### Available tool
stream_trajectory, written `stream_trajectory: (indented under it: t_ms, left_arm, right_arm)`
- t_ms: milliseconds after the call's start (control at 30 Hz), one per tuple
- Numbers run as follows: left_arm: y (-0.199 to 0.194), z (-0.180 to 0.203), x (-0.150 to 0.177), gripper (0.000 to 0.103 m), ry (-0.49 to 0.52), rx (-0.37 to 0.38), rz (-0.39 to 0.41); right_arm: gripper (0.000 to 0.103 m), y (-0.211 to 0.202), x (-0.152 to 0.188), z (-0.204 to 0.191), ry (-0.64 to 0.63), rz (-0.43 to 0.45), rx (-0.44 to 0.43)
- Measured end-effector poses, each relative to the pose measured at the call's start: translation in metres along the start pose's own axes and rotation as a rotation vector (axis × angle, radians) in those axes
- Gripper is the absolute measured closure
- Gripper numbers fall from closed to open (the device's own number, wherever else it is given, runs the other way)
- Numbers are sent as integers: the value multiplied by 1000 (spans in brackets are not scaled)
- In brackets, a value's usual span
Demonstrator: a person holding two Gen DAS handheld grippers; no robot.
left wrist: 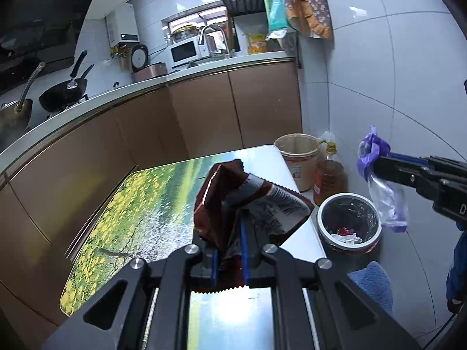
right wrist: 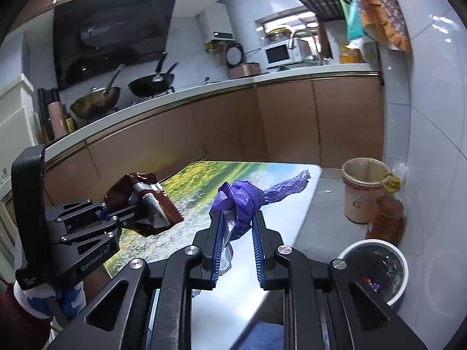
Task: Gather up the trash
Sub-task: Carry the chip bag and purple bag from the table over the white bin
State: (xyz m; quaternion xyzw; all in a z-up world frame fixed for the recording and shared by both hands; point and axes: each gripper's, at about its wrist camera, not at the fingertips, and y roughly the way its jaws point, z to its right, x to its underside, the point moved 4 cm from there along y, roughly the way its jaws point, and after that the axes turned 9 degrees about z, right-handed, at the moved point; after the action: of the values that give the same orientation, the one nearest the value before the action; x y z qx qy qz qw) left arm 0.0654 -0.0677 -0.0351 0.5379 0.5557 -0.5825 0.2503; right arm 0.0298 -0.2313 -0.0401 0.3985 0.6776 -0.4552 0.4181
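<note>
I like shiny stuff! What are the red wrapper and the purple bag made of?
The red wrapper looks like glossy plastic foil: it crinkles, shines and has zigzag-cut edges. The purple bag looks like thin, soft plastic film: it bunches into wrinkles, and part of it is see-through.

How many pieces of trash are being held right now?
2. A dark red snack wrapper sits in the left hand-held gripper; a purple plastic bag sits in the right hand-held gripper. More trash lies in the bin.
</note>
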Motion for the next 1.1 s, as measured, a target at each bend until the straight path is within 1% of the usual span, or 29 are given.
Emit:
stream_trajectory:
  t_ms: [300,433,600,767,933,1033,1100]
  left_arm:
    - [18,28,-4,92,51,32,-16]
    - [32,43,-5,92,70,55,-34]
    - [56,63,-5,92,96,103,-71]
    - [97,101,-12,89,115,186,-133]
    - [148,154,-17,89,164,282,-200]
    - [183,187,-16,88,187,321,-245]
    - [205,206,-16,88,201,335,-270]
  right_arm:
    - [84,-5,8,41,57,0,70]
    - [84,-3,12,65,81,-5,104]
    - [84,2,21,98,120,-21,163]
    - [84,14,37,138,175,-57,237]
    - [84,32,62,189,229,-117,333]
    - [84,46,78,223,267,-161,382]
    - [83,58,88,241,270,-189,410]
